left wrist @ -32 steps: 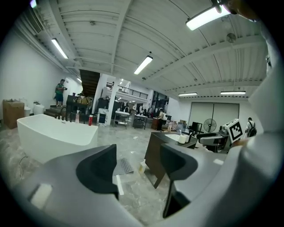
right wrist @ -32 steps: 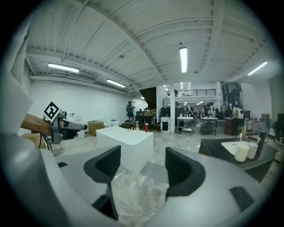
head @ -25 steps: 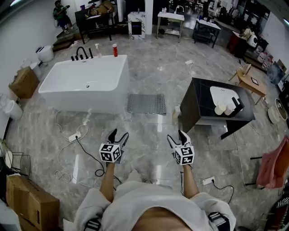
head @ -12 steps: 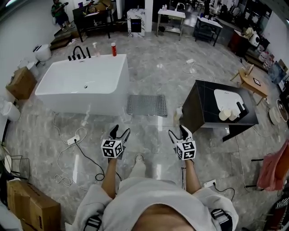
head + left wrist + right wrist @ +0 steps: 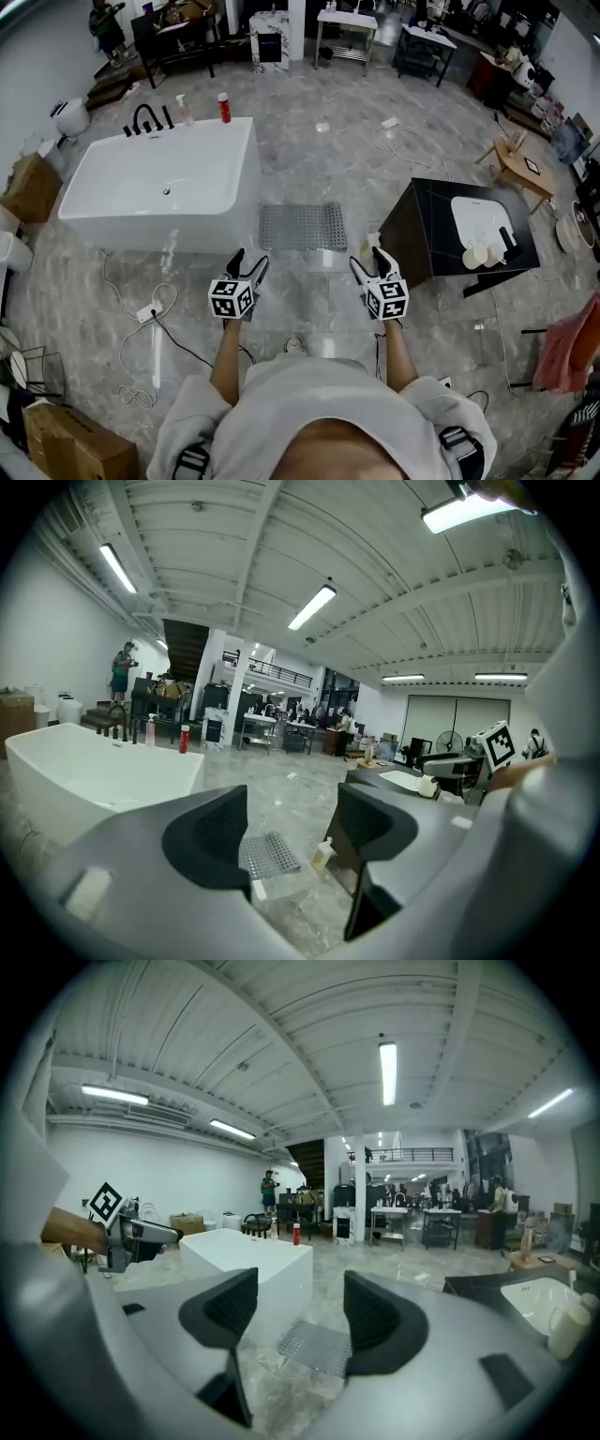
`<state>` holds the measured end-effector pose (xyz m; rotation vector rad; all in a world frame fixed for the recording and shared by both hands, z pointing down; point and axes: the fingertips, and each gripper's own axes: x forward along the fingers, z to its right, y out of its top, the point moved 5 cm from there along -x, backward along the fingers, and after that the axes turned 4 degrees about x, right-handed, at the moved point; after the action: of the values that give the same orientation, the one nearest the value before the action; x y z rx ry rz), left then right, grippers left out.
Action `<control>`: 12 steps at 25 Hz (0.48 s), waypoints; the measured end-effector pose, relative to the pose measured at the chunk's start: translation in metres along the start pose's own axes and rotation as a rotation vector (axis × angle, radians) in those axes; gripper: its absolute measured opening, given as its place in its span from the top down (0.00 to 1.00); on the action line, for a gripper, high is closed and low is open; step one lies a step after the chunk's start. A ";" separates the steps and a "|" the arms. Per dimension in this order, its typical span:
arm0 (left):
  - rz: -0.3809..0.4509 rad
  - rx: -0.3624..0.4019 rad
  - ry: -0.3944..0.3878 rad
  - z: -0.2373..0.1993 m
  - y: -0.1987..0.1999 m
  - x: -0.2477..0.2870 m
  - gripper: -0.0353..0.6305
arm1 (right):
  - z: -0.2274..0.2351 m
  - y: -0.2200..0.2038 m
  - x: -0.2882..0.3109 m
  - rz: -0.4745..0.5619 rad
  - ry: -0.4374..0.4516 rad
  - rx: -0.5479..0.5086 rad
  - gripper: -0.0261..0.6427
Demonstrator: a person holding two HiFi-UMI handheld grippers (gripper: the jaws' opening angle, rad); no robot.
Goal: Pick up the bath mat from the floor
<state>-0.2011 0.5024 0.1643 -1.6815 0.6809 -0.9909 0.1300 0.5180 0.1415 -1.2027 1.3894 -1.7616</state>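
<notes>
The grey perforated bath mat (image 5: 302, 226) lies flat on the marble floor beside the white bathtub (image 5: 155, 187). It also shows between the jaws in the left gripper view, bath mat (image 5: 268, 854), and in the right gripper view, bath mat (image 5: 316, 1346). My left gripper (image 5: 247, 262) hangs in the air short of the mat's near left corner, open and empty. My right gripper (image 5: 368, 262) hangs short of the mat's near right side, also open and empty. Both are held well above the floor.
A black vanity block with a white sink (image 5: 466, 230) stands right of the mat, a small bottle (image 5: 373, 247) at its foot. Cables and a power strip (image 5: 150, 310) trail on the floor at left. Cardboard boxes (image 5: 73, 445) sit near left; furniture lines the far wall.
The person has walked forward: the mat, tub and vanity have come nearer in the head view. Both grippers keep the same open pose, now closer to the mat.
</notes>
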 end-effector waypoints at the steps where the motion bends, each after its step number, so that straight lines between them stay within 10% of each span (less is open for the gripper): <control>1: 0.000 0.002 -0.003 -0.008 0.004 0.010 0.50 | 0.003 0.003 0.011 0.001 -0.005 0.004 0.52; 12: -0.033 0.017 -0.063 -0.074 0.026 0.101 0.50 | 0.034 0.012 0.090 -0.049 -0.085 0.026 0.52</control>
<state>-0.2138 0.3764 0.1788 -1.7063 0.6033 -0.9598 0.1223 0.4230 0.1576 -1.2918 1.2953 -1.7356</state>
